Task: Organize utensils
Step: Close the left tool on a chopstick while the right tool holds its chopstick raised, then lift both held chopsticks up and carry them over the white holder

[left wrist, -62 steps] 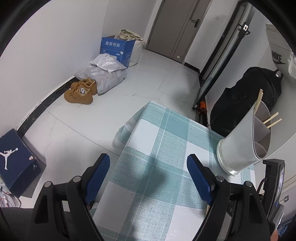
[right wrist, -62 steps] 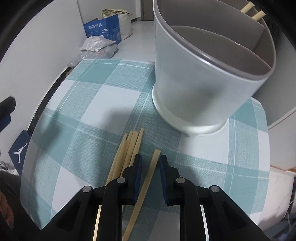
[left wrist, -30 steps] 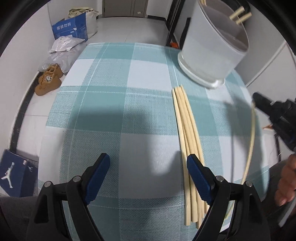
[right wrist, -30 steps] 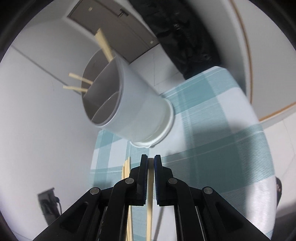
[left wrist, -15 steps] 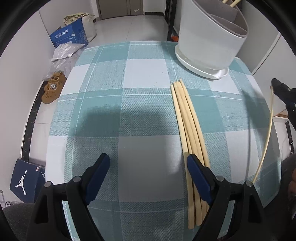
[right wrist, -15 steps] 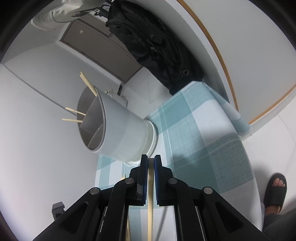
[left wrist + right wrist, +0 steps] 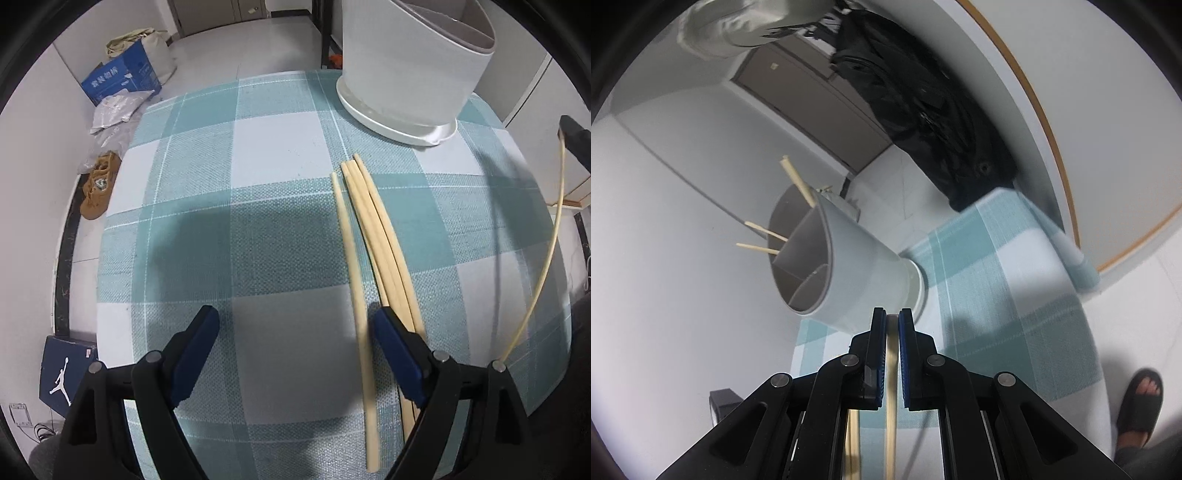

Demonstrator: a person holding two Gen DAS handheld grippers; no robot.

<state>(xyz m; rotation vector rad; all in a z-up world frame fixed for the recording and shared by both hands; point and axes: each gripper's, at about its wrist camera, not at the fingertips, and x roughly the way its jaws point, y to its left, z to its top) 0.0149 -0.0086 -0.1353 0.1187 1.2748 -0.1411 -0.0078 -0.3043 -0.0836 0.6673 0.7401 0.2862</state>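
Note:
A white divided utensil holder (image 7: 410, 70) stands at the far right of the checked tablecloth (image 7: 258, 229); it also shows in the right wrist view (image 7: 846, 266) with three chopsticks (image 7: 798, 181) in its back compartment. Several loose chopsticks (image 7: 373, 236) lie on the cloth in front of it. My left gripper (image 7: 295, 350) is open and empty, low over the cloth's near edge, its right finger over the loose chopsticks' near ends. My right gripper (image 7: 892, 317) is shut on one chopstick (image 7: 891, 376), held raised off the table to the right; that chopstick shows in the left wrist view (image 7: 546, 251).
On the floor left of the table are brown shoes (image 7: 98, 188), plastic bags (image 7: 114, 110), a blue carton (image 7: 122, 79) and a shoebox (image 7: 68, 373). A black bag (image 7: 923, 96) hangs behind the table. A sandalled foot (image 7: 1141, 398) stands at the right.
My right gripper closed on one chopstick, lifted it off the cloth and swung it up and to the right. My left gripper swung over the table and moved closer to the loose chopsticks.

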